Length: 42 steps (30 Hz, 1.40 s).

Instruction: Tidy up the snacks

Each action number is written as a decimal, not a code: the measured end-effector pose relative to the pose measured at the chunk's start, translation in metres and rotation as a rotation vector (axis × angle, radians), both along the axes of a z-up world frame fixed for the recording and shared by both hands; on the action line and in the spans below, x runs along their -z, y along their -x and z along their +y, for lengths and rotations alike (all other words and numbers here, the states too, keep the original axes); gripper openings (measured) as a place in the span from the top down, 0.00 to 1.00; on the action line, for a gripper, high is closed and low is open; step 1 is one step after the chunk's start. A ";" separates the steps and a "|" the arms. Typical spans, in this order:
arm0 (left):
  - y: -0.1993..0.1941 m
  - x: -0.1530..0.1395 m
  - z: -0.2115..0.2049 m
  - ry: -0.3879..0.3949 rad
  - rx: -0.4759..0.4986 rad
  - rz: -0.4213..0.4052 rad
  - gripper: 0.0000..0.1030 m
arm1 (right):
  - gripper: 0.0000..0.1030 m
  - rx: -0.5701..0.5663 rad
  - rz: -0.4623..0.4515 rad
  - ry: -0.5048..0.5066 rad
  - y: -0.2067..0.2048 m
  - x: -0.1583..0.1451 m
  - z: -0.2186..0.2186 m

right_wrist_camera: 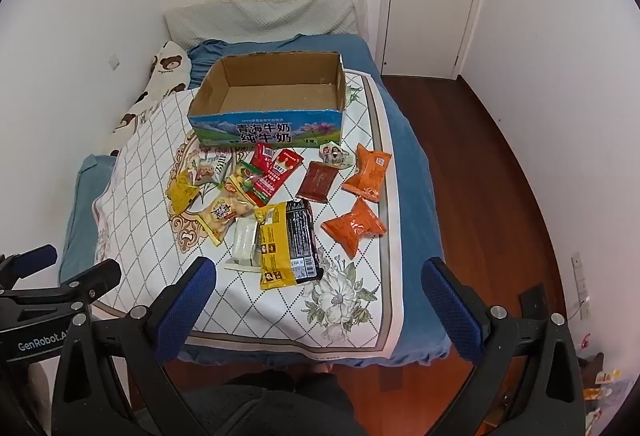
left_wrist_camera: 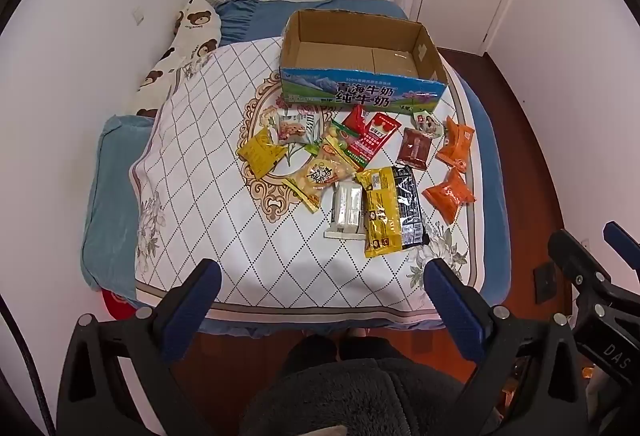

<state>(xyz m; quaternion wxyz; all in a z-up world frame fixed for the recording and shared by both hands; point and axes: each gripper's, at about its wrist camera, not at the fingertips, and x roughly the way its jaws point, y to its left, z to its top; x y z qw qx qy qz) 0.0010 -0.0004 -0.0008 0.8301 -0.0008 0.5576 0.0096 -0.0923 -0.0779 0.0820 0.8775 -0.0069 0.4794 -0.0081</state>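
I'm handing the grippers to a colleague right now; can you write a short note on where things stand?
Left gripper: open, holding nothing, above the near edge of the bed.
Right gripper: open, holding nothing, beside it.
Cardboard box: on the blanket, open, nothing inside.
Snacks: all loose on the blanket in front of the box, including the yellow-and-black packet, two orange bags, brown packet, red packet.
Done: nothing packed.
Left: move every snack into the box.
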 end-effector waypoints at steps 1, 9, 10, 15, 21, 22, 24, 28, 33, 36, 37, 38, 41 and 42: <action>-0.001 0.001 0.000 0.002 -0.002 0.003 0.00 | 0.00 0.001 0.001 -0.001 0.000 0.000 0.000; -0.003 -0.007 0.002 0.014 -0.004 -0.006 0.00 | 0.00 0.000 0.006 0.002 -0.001 0.001 0.003; -0.003 -0.007 0.002 0.011 -0.006 -0.006 0.00 | 0.00 0.001 0.008 0.003 -0.001 0.002 0.003; -0.002 -0.007 0.002 0.008 -0.007 -0.008 0.00 | 0.00 0.000 0.010 0.008 -0.001 0.001 0.002; -0.003 -0.005 0.002 0.012 -0.001 -0.009 0.00 | 0.00 0.002 0.010 0.009 0.000 0.005 0.001; -0.003 -0.005 0.002 0.009 0.001 -0.009 0.00 | 0.00 0.002 0.011 0.007 0.000 0.005 0.000; -0.003 -0.005 0.003 0.013 0.001 -0.010 0.00 | 0.00 0.004 0.012 0.010 -0.002 0.002 0.002; -0.005 -0.005 0.004 0.014 0.004 -0.013 0.00 | 0.00 0.004 0.012 0.008 -0.002 0.002 0.002; -0.004 -0.007 0.003 0.011 0.003 -0.015 0.00 | 0.00 0.005 0.011 0.005 -0.004 0.000 0.003; -0.005 -0.007 0.004 0.011 0.003 -0.016 0.00 | 0.00 0.005 0.011 0.004 -0.005 -0.001 0.003; -0.005 -0.007 0.004 0.010 0.004 -0.016 0.00 | 0.00 0.005 0.011 0.006 -0.006 -0.001 0.004; -0.005 -0.007 0.003 0.010 0.006 -0.017 0.00 | 0.00 0.005 0.012 0.005 -0.006 -0.001 0.004; -0.007 -0.009 0.004 0.013 0.005 -0.019 0.00 | 0.00 0.005 0.010 0.006 -0.006 -0.002 0.006; -0.006 -0.009 0.003 0.011 0.005 -0.018 0.00 | 0.00 0.005 0.009 0.007 -0.006 -0.002 0.006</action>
